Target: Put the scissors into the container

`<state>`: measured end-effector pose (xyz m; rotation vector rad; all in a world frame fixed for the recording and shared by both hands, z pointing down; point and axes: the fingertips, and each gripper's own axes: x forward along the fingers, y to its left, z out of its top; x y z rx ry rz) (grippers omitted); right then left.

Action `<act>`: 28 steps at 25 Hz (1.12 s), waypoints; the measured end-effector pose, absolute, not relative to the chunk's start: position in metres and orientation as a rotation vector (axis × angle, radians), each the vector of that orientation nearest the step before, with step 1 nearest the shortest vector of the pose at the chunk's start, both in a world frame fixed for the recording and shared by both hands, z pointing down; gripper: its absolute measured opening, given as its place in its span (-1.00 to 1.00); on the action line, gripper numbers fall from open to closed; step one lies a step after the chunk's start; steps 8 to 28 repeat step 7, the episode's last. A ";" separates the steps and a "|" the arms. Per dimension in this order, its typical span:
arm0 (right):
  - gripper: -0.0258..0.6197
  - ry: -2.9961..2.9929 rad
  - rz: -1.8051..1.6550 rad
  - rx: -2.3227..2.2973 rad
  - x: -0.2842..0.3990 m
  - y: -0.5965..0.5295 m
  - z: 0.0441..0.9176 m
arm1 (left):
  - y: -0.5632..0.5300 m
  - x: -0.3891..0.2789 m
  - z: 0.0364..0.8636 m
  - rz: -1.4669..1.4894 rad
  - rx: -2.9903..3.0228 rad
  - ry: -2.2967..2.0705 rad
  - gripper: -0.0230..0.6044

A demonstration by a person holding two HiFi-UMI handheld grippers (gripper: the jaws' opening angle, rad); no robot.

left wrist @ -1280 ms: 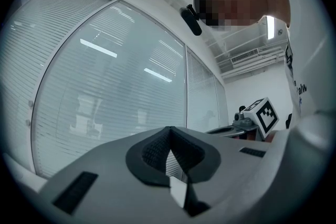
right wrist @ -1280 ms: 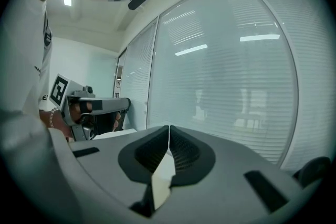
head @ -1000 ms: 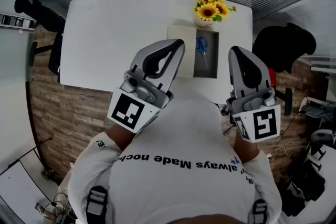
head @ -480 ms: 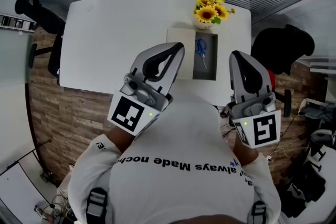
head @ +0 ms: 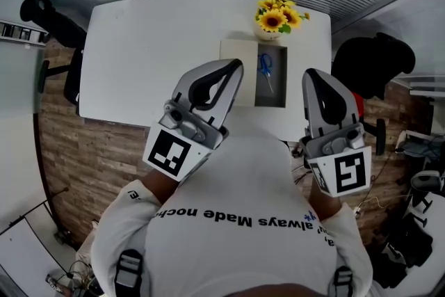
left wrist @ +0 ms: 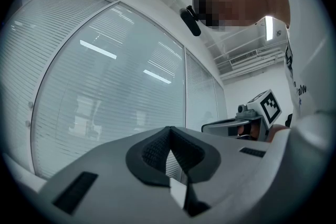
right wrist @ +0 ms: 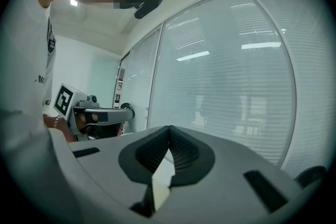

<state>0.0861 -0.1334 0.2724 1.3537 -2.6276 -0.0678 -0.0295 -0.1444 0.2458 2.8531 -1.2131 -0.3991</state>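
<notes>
One pair of scissors (head: pixel 266 70), blue-handled with thin metal blades, lay inside the container (head: pixel 279 95), a dark, straight-walled rectangular tray in the upper middle of the head view. Its handles pointed toward the far edge. Just left of the container sat a flat pale cream panel (head: pixel 238 55), touching its side. Beyond both, near the table's far edge, stood a small pot of yellow sunflowers (head: pixel 277 14). All of this rested on a smooth white table (head: pixel 153 52) with rounded corners, set over a brown wood-plank floor (head: pixel 83 149).

Nearer the camera, the left gripper (head: pixel 238 64) and the right gripper (head: pixel 307 73) were raised in front of the person's white shirt (head: pixel 236 184), apart from the table's things. Each had a glossy grey shell with ribbed black pads. Each gripper's own view showed the pads pressed together at the tip with nothing between them, aimed at slatted window blinds (left wrist: pixel 105 76).
</notes>
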 end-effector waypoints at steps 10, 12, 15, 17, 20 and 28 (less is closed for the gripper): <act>-0.90 -2.628 -0.068 1.358 0.087 -0.134 0.272 | -0.146 -0.030 0.246 -0.403 2.851 -1.220 -0.87; -0.90 -2.628 -0.068 1.358 0.087 -0.134 0.272 | -0.146 -0.030 0.246 -0.403 2.851 -1.220 -0.87; -0.90 -2.628 -0.068 1.358 0.087 -0.134 0.272 | -0.146 -0.030 0.246 -0.403 2.851 -1.220 -0.87; -0.90 -2.628 -0.068 1.358 0.087 -0.134 0.272 | -0.146 -0.030 0.246 -0.403 2.851 -1.220 -0.87; -0.90 -2.628 -0.068 1.358 0.087 -0.134 0.272 | -0.146 -0.030 0.246 -0.403 2.851 -1.220 -0.87; -0.90 -2.628 -0.068 1.358 0.087 -0.134 0.272 | -0.146 -0.030 0.246 -0.403 2.851 -1.220 -0.87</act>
